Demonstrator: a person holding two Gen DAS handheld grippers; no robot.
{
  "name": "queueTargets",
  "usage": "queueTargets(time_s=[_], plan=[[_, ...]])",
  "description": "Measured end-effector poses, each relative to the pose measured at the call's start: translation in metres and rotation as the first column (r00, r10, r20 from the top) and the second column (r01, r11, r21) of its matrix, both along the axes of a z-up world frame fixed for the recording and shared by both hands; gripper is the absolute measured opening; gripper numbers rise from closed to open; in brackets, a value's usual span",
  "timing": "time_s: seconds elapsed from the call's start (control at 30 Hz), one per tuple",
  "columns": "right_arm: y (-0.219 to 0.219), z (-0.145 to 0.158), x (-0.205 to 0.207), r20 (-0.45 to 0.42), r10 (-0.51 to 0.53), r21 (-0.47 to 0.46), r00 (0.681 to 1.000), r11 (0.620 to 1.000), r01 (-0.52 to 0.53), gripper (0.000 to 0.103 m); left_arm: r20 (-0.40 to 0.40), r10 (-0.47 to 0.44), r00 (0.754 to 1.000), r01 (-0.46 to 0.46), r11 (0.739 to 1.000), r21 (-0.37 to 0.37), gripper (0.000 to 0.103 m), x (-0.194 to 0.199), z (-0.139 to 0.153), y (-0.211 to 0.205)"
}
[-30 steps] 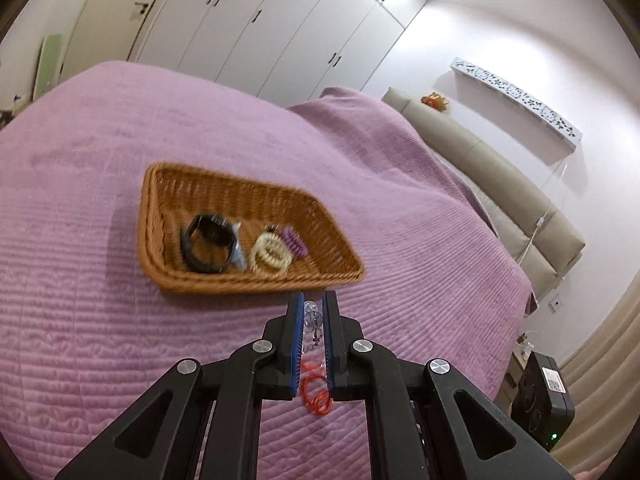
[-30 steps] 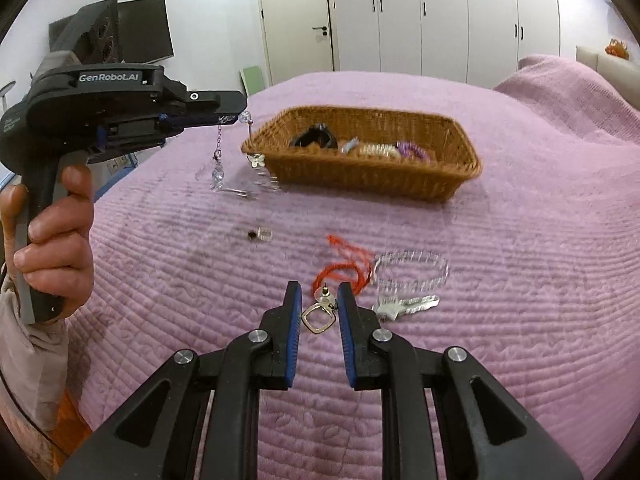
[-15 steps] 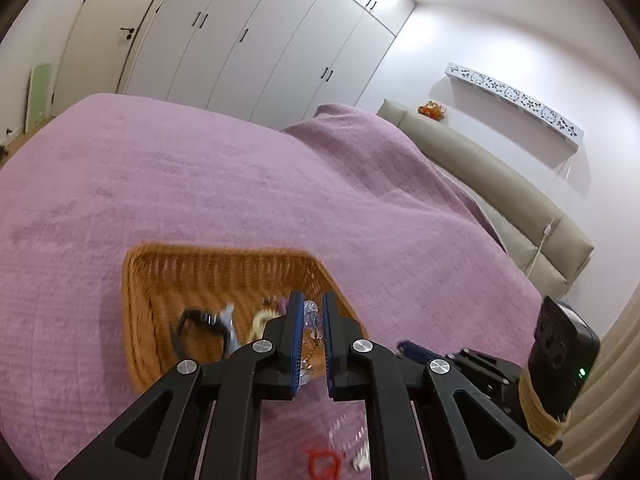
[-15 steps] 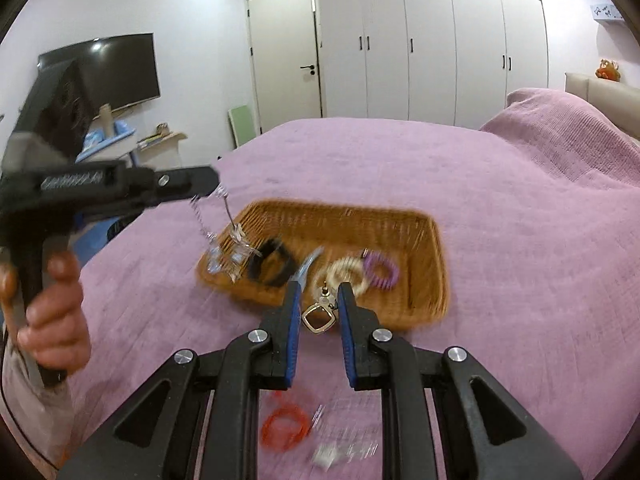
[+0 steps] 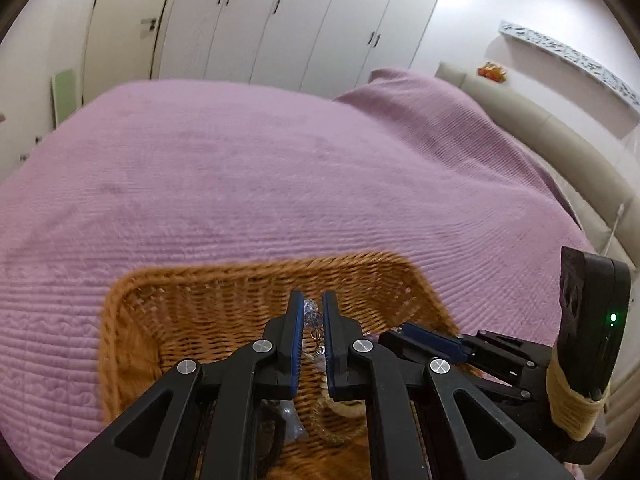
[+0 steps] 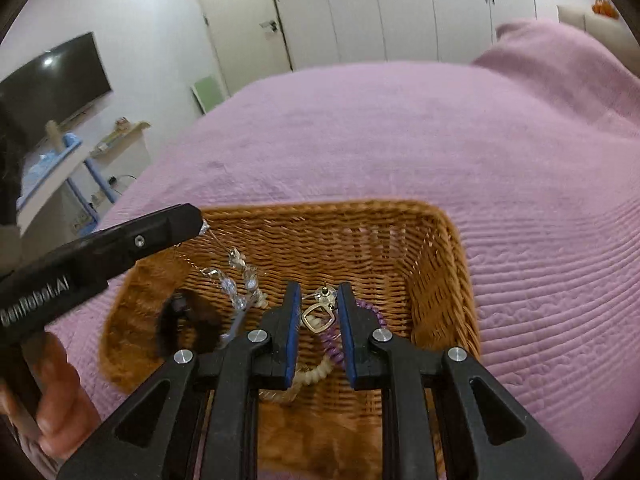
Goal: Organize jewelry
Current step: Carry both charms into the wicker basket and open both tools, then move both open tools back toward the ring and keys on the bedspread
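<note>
A wicker basket (image 5: 168,312) (image 6: 436,264) lies on the purple bedspread. My left gripper (image 5: 314,308) (image 6: 200,222) is shut on a crystal bead earring (image 5: 311,318) that dangles over the basket's left half (image 6: 236,276). My right gripper (image 6: 318,300) (image 5: 404,326) is over the basket's middle, shut on a gold square-hoop earring (image 6: 318,316). In the basket lie a black watch (image 6: 180,324), a purple coil hair tie (image 6: 334,346) and a cream coil hair tie (image 6: 316,374) (image 5: 340,408).
The purple bedspread (image 6: 400,140) spreads around the basket. White wardrobes (image 5: 280,20) stand behind. A beige headboard (image 5: 560,152) is at right, and a TV (image 6: 52,88) and a shelf at left.
Both grippers moved forward from the bedspread to over the basket, carrying their earrings. The loose red cord and the other pieces on the bed have dropped out of view.
</note>
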State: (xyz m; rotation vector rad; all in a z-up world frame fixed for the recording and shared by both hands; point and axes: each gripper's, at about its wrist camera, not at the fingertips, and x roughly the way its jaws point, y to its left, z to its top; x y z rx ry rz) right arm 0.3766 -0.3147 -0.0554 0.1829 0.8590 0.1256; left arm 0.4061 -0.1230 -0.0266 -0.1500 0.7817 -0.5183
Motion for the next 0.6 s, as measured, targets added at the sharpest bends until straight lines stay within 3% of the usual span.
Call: queueTargets(time_s=[0.33, 0.43, 0.5, 0.53, 0.6], plan=[[-0.006, -0.025, 0.027, -0.077, 0.01, 0.064, 0.997, 0.998, -0.005, 0.022, -0.083, 0.0, 0.997, -0.001, 1.0, -0.013, 0.009, 0.013, -0.026, -0.003], [-0.01, -0.019, 0.024, -0.071, 0.028, 0.086, 0.997, 0.996, -0.022, 0.024, -0.082, 0.01, 0.997, -0.009, 1.0, 0.009, 0.025, 0.007, -0.025, 0.003], [-0.014, -0.009, 0.013, -0.057, 0.03, 0.089, 0.998, 0.996, -0.024, 0.03, -0.059, 0.008, 0.998, -0.007, 1.0, 0.006, 0.047, -0.003, -0.021, 0.008], [-0.015, -0.005, 0.008, -0.049, 0.029, 0.087, 0.998, 0.996, -0.025, 0.037, -0.051, 0.003, 0.999, -0.004, 1.0, -0.006, 0.049, -0.008, -0.017, 0.012], [-0.016, 0.003, -0.002, -0.033, 0.032, 0.077, 0.999, 0.997, -0.029, 0.038, -0.04, -0.008, 0.999, 0.006, 0.999, -0.037, 0.049, -0.022, -0.006, 0.02]])
